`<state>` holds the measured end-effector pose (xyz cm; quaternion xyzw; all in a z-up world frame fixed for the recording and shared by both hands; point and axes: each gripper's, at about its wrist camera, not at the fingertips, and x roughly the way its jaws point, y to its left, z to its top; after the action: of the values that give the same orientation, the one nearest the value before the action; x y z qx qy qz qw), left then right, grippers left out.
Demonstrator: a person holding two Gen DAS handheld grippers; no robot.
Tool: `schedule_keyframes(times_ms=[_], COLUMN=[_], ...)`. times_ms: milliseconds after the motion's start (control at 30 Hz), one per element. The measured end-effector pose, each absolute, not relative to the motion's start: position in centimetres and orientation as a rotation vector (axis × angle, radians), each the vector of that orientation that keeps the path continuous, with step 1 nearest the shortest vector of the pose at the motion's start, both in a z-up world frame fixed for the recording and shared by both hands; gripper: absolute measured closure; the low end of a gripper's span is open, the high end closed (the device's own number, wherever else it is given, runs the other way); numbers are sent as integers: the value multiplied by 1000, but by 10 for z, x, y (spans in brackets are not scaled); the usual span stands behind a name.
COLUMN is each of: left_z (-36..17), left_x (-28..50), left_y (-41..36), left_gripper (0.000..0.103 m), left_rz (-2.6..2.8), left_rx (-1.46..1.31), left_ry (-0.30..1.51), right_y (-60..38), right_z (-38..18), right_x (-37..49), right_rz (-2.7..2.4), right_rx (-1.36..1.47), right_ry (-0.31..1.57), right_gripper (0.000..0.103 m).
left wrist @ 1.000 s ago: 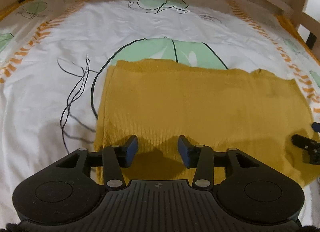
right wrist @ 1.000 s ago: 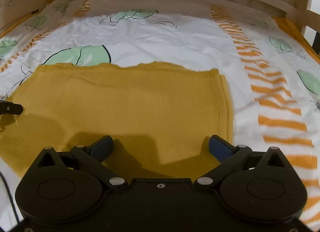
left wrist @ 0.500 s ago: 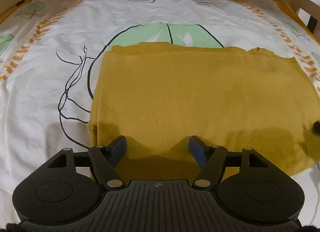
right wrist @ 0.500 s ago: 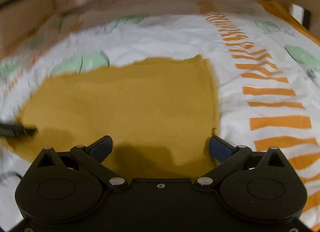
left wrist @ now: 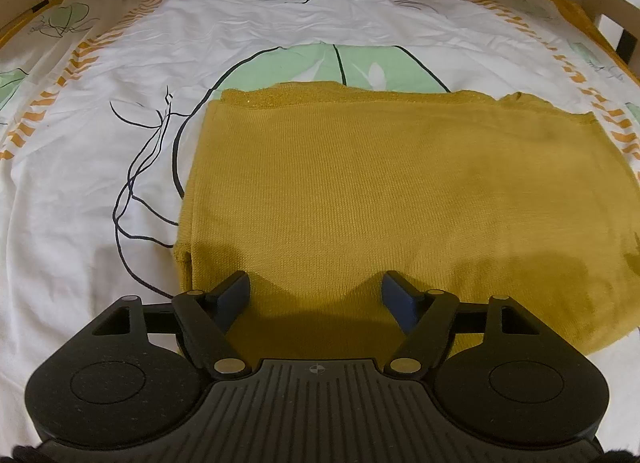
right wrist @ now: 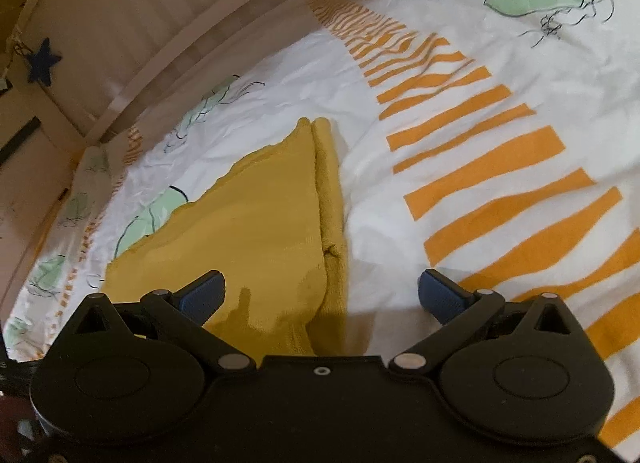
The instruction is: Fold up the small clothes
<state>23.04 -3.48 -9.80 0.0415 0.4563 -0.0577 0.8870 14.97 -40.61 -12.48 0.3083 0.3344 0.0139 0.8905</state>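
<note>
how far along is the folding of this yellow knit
Partly done: the yellow knit garment lies flat on the printed bedsheet as a rough rectangle, with doubled layers along its edges. Nothing is in hand: the left gripper and right gripper are both open above it. Left to do, probably: further folds to make it compact.

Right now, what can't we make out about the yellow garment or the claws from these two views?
- Yellow garment, near edge: left wrist view, hidden behind the left claw.
- Garment's right end: cut off by the left view's frame edge.
- Garment type: no sleeves or neckline show in either view.
- Near corner under the right claw: right wrist view, shadowed and blocked by the claw body.
</note>
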Motion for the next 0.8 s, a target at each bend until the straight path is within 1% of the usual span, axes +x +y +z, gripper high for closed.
schedule_keyframes(times_ms=[500, 800], left_z=[-99, -98], left_x=[231, 233], left_y=[-34, -35], left_gripper=[30, 29], left_rz=[-123, -116], left_rx=[84, 87], left_ry=[950, 956], right_y=[-419, -422], right_z=[-140, -146], right_x=[176, 210], right_rz=[254, 385], right_rx=[786, 800], right_ry=[649, 629], right_gripper=[0, 0])
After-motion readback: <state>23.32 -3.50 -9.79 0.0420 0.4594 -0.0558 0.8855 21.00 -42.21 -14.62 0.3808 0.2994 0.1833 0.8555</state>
